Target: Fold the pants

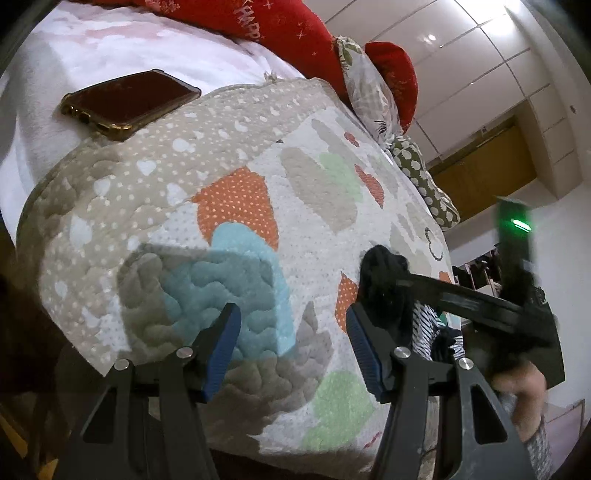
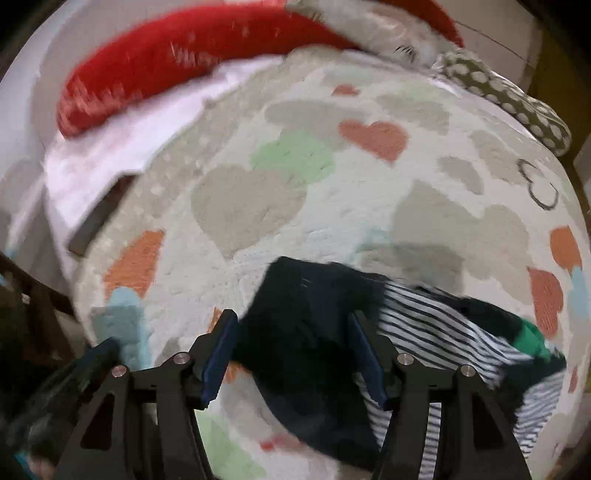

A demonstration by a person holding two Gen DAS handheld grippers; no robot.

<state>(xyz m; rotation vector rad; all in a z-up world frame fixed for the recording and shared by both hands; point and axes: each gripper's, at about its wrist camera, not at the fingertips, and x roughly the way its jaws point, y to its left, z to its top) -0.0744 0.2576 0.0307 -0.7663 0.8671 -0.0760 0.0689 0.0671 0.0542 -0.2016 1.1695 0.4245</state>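
Note:
The pants [image 2: 314, 328] are dark navy with a black-and-white striped part [image 2: 443, 332] and a green trim. They lie crumpled on a heart-patterned quilt [image 2: 258, 199]. My right gripper [image 2: 291, 350] is open, its jaws on either side of the dark cloth. My left gripper [image 1: 291, 343] is open and empty over the quilt [image 1: 221, 177]. In the left wrist view the pants [image 1: 380, 280] show as a dark bunch at right, beside the other gripper's black body [image 1: 480, 302].
A phone [image 1: 129, 99] in a gold case lies on the white sheet at upper left. Red pillows [image 1: 288, 33] and a spotted cushion [image 1: 424, 177] line the far side of the bed. The quilt's near edge falls off below my left gripper.

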